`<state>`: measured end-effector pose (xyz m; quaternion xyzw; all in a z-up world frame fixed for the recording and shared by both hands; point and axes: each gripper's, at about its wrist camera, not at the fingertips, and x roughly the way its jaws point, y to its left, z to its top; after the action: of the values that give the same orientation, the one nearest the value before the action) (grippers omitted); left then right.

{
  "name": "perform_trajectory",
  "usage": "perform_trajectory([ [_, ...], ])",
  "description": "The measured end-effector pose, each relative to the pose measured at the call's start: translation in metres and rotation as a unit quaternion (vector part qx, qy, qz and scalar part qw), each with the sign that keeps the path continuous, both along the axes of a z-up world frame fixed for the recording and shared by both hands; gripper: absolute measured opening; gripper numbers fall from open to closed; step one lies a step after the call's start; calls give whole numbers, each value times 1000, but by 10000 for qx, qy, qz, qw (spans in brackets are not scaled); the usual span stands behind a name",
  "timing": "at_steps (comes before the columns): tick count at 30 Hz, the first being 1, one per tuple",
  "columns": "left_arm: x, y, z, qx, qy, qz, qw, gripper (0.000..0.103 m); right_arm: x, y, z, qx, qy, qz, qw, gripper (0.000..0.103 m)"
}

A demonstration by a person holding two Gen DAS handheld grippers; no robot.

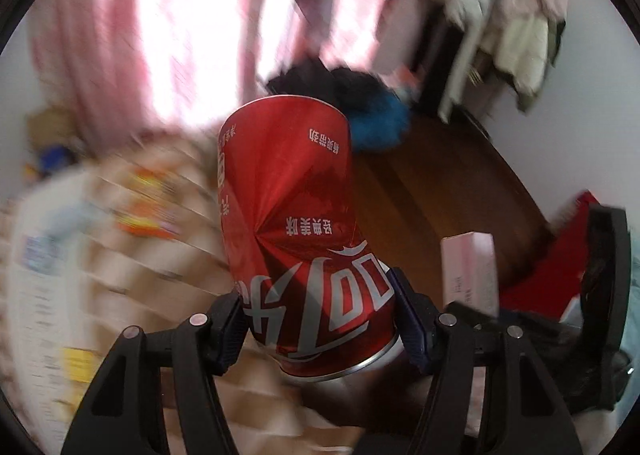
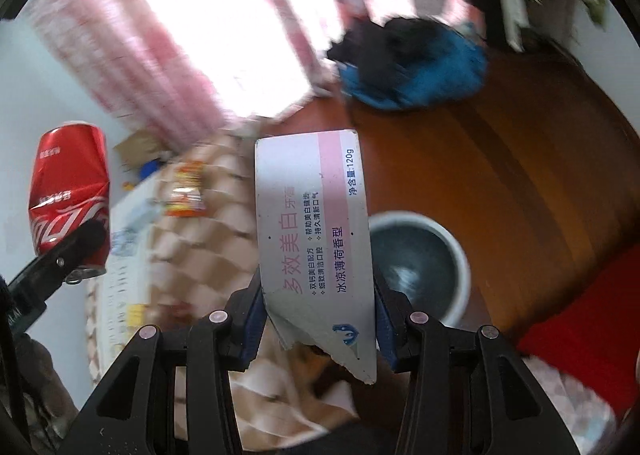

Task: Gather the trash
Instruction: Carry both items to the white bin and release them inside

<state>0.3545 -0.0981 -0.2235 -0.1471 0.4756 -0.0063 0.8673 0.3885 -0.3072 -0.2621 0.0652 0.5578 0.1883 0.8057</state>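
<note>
Holding trash in both grippers above a wooden floor [image 2: 500, 159].
Left gripper [image 1: 320, 319] clamps a dented red cola can [image 1: 296, 223]; right gripper [image 2: 318, 319] clamps a torn toothpaste box [image 2: 316, 231] near a white-rimmed bin [image 2: 424, 267].

bedding [image 1: 132, 255] motion-blurred, toothpaste box [image 1: 472, 271] partly behind right claw, bin [image 2: 460, 255] half hidden

It was a home bedroom: pink curtains [image 2: 168, 55] hung over a bright window, clothes [image 1: 516, 15] hung on a rack, a quilt [image 2: 208, 239] covered a bed, and the floor [image 2: 520, 159] was wood.
</note>
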Motion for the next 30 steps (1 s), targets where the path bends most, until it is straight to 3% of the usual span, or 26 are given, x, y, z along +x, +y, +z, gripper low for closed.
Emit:
perform_trajectory([
  [3, 34, -19, -54, -389, 605, -104, 9974, 61, 14, -37, -39, -87, 427, -261, 9987, 48],
  [7, 73, -32, -115, -932, 1279, -83, 9874, 61, 29, -62, -87, -180, 857, -436, 9952, 48],
  [12, 107, -46, -154, -1072, 1878, -159, 9762, 63, 55, -73, -139, -355, 1213, -463, 9909, 48],
  [14, 116, -45, -160, -1084, 1934, -151, 9750, 75, 65, -70, -156, -410, 1317, -415, 9896, 48],
  [16, 120, -41, -163, -1030, 1987, -108, 9746, 94, 71, -65, -172, -415, 1435, -304, 9883, 49],
  [19, 117, -39, -164, -912, 2015, 12, 9752, 97, 81, -63, -187, -389, 1525, -316, 9870, 53],
  [20, 115, -37, -162, -843, 1994, 58, 9763, 97, 84, -62, -193, -434, 1558, -375, 9861, 65],
  [21, 112, -37, -161, -734, 1971, 89, 9776, 97, 86, -63, -195, -422, 1533, -409, 9864, 83],
  [24, 96, -34, -159, -251, 1869, 148, 9819, 97, 94, -60, -203, -409, 1520, -487, 9863, 102],
  [27, 88, -32, -158, 248, 1714, 274, 9845, 97, 90, -60, -205, -633, 1535, -499, 9849, 103],
  [30, 79, -33, -161, 492, 1703, 343, 9836, 97, 82, -59, -208, -912, 1503, -513, 9831, 103],
])
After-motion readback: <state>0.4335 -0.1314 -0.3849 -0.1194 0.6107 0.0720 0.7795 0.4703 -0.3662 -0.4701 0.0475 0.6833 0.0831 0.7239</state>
